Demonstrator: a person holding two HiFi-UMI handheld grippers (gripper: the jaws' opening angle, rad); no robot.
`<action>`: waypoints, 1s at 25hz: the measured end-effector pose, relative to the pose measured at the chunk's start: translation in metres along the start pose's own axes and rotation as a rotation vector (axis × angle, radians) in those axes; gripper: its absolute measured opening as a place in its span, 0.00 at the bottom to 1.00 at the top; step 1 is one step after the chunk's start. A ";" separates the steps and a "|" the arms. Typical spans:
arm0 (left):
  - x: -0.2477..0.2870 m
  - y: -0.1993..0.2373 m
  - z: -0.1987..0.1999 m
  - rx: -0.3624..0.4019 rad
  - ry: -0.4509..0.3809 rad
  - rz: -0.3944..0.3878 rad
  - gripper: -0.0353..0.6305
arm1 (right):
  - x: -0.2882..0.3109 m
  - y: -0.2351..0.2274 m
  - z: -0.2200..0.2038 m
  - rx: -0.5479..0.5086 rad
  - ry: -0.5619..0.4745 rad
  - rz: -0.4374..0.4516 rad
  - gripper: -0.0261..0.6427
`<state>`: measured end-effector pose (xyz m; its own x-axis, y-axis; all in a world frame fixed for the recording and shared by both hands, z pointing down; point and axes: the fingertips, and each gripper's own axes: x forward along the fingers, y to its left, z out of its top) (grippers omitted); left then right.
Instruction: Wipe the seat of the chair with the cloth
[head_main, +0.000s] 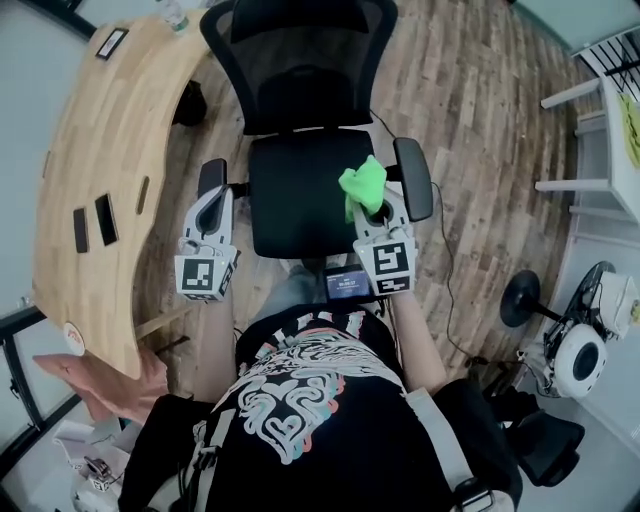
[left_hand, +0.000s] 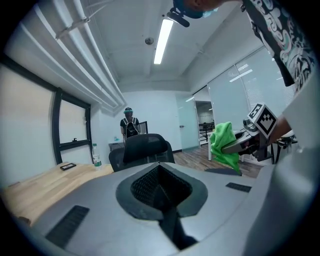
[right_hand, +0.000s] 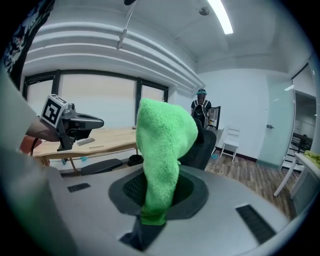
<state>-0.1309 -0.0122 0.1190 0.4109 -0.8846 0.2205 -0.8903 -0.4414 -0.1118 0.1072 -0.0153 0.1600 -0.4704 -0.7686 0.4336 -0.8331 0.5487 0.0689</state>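
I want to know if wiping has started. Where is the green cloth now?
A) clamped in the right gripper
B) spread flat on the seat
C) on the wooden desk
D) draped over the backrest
A: the green cloth sticks up bunched from the shut jaws of the right gripper.

The cloth (right_hand: 162, 150) is bright green, with a soft, fuzzy, terry-like nap that is matt all over. The left gripper (head_main: 212, 200) and the right gripper (head_main: 381, 208) both have smooth, matt grey shells that look like plastic, with darker inserts at the jaws showing a fine cross-hatched texture. The chair's seat (head_main: 295, 200) looks like black matt fabric, its back (head_main: 300, 60) is open black mesh, and its armrests (head_main: 414, 178) are smooth and dark with a faint sheen. The desk (head_main: 110, 170) is pale wood with fine grain and a satin finish; the floor (head_main: 480, 120) is wood-look planking in mixed browns
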 end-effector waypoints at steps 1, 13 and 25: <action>-0.003 0.001 0.003 -0.001 -0.004 0.006 0.05 | -0.004 0.001 0.003 0.001 0.001 0.006 0.13; -0.003 -0.003 0.039 0.038 -0.053 -0.022 0.05 | -0.019 -0.003 0.022 0.054 -0.026 0.004 0.13; 0.006 0.006 0.046 0.035 -0.060 -0.017 0.05 | -0.008 -0.001 0.034 0.045 -0.044 0.021 0.13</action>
<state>-0.1247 -0.0266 0.0753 0.4380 -0.8838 0.1646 -0.8761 -0.4607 -0.1423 0.1016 -0.0206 0.1261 -0.4991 -0.7714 0.3947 -0.8350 0.5500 0.0190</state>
